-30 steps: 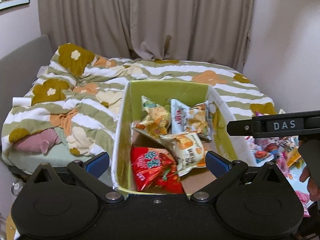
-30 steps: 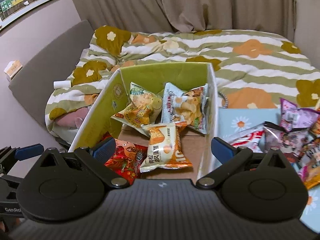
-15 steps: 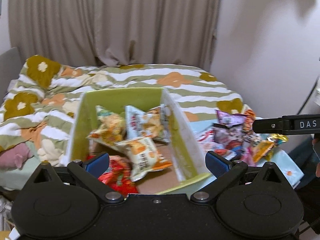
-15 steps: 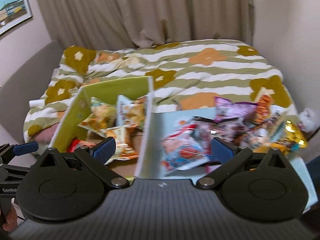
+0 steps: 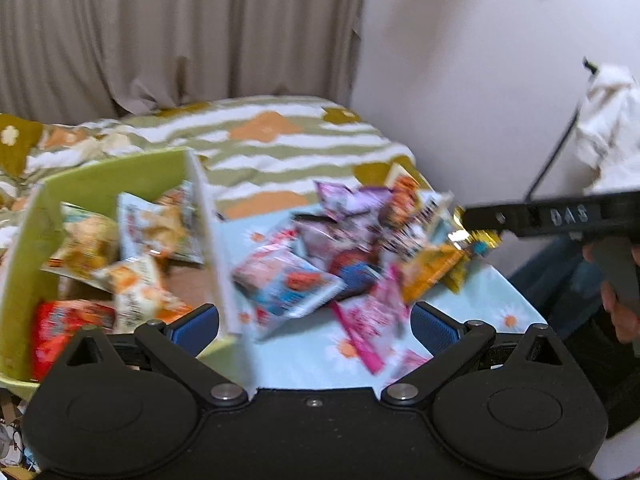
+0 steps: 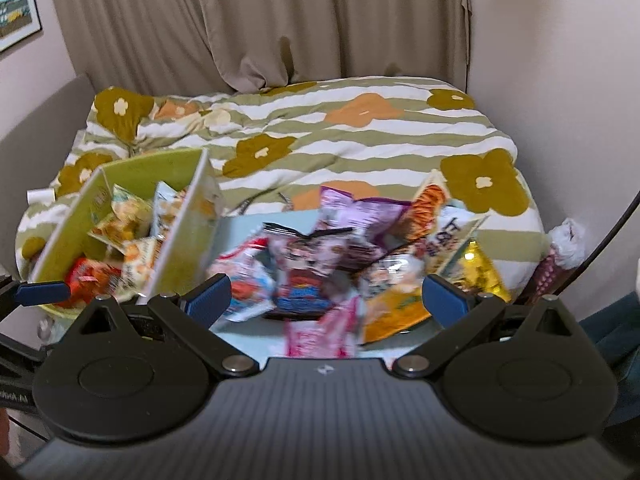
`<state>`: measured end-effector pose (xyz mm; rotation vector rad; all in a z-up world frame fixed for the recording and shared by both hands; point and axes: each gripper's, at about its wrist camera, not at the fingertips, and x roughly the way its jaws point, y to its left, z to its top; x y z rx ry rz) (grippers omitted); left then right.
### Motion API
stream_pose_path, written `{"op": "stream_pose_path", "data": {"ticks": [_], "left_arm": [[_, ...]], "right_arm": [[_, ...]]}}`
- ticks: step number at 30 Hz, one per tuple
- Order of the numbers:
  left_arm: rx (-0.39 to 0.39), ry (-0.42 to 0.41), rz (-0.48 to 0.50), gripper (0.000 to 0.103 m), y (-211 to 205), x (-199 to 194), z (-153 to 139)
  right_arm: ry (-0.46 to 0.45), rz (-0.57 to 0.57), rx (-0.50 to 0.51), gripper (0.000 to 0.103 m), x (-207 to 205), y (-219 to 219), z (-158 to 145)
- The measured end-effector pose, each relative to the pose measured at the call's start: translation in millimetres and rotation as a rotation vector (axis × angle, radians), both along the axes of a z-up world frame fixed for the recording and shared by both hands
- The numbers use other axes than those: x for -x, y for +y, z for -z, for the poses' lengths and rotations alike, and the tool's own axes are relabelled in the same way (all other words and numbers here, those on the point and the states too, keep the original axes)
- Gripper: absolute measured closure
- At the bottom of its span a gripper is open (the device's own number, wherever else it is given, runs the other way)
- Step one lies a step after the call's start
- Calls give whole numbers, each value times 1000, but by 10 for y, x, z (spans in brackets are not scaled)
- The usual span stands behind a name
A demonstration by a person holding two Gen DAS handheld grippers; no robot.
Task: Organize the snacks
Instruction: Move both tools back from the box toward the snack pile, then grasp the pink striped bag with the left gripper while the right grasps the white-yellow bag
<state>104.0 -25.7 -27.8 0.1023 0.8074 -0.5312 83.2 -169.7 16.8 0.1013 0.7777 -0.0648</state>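
The snack bags (image 6: 304,264) are of glossy plastic film, and the gold one (image 6: 480,272) shines like foil. The box (image 5: 120,176) looks like matt cardboard, green inside. The quilt (image 6: 360,132) on the bed is soft matt cloth, as is the curtain (image 6: 260,20). Both the left gripper (image 5: 315,322) and the right gripper (image 6: 326,294) are of matt black plastic with metal screws, and the blue pads (image 6: 442,300) look finely textured.

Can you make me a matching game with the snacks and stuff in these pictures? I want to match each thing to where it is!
Things:
1. red snack bag
2. purple snack bag
3. gold snack bag
4. picture

Places:
A. on the wall
B. inside the green box
C. at the pile's right edge
D. at the back of the pile

Pairs: 1-B, 2-D, 3-C, 4-A
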Motion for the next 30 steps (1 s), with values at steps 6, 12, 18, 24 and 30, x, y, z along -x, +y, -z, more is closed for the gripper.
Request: {"op": "stream_pose_path", "data": {"ticks": [6, 12, 18, 24, 30], "left_arm": [[-29, 78, 87, 0, -522, 60, 278], [-50, 181, 153, 0, -891, 23, 687], [-84, 226, 248, 0, -1107, 8, 978], [-123, 265, 291, 0, -1219, -32, 1234], [-103, 302, 251, 0, -1210, -140, 1419]], "right_arm": [[27, -26, -8, 0, -50, -409, 159], [75, -75, -11, 0, -208, -684, 410], [91, -136, -19, 0, -397, -786, 668], [103, -181, -11, 0, -591, -777, 866], [130, -205, -12, 0, -784, -747, 1079]]}}
